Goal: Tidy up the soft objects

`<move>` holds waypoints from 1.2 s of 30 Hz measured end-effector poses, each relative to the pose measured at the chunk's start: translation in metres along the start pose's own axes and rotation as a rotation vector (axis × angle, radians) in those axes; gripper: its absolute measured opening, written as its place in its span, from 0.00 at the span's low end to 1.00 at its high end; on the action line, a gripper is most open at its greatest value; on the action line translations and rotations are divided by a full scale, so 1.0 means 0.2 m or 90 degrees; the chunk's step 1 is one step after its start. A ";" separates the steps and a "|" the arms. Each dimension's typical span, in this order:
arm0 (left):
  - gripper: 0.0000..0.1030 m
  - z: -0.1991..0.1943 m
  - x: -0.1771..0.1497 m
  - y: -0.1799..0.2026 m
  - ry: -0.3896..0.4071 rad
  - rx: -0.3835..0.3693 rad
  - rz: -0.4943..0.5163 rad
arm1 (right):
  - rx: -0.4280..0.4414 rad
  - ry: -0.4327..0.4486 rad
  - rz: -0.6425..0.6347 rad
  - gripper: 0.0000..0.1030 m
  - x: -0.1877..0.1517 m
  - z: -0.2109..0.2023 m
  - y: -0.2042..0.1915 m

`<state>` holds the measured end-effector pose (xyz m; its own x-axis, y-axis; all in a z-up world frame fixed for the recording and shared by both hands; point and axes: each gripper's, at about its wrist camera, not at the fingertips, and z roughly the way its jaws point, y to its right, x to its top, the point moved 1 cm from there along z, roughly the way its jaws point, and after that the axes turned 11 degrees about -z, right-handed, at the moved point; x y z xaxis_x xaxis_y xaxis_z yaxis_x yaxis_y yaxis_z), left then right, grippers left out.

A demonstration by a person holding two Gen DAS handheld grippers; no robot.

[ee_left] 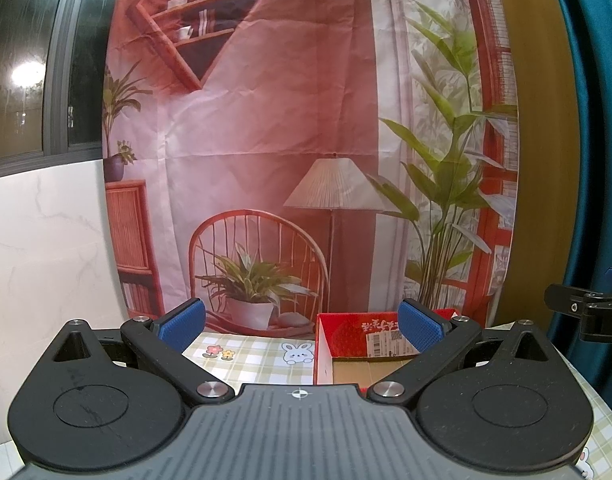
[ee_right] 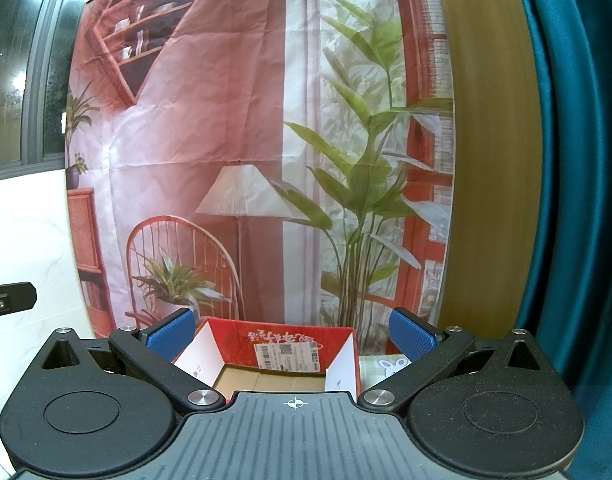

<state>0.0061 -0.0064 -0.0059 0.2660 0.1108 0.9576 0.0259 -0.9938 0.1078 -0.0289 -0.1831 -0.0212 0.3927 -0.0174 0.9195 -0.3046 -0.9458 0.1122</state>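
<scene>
Both tongs were spread wide with nothing between the blue pads. Left tongs hung above the surface, which wore a green-and-cream check cloth with a bunny print and small flowers. Right tongs sat directly in front of the red box, looking into its open top.

Box stood on the surface near the back, just before the wall hanging (printed room scene: chair, lamp, potted plants). Its inside showed bare brown cardboard, white side flaps and a shipping label on the far inner wall. In the left view the same box lay to the right of the bunny print, partly behind the right-hand pad.

No soft objects visible in either view, so I couldn't tell where they were; box looked empty as far as the cameras reached.

Each camera caught a black piece of the other tool at its frame edge. Teal curtain hung on the right, dark window and white marble-look panel on the left.
</scene>
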 end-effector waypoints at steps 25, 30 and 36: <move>1.00 0.07 -0.12 -0.04 -0.056 -0.039 -0.022 | 0.029 0.008 0.020 1.00 -0.04 0.00 0.01; 1.00 0.17 -0.33 -0.09 -0.137 -0.040 -0.020 | 0.075 0.036 0.049 1.00 -0.23 0.04 0.03; 0.91 0.33 -0.56 -0.19 -0.241 -0.047 -0.051 | 0.101 -0.038 0.043 1.00 -0.47 0.14 -0.04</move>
<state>0.0398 0.0192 -0.1354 0.6035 0.1653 0.7801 -0.0043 -0.9776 0.2105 -0.0398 -0.1824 -0.1185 0.4281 -0.0972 0.8985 -0.1930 -0.9811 -0.0142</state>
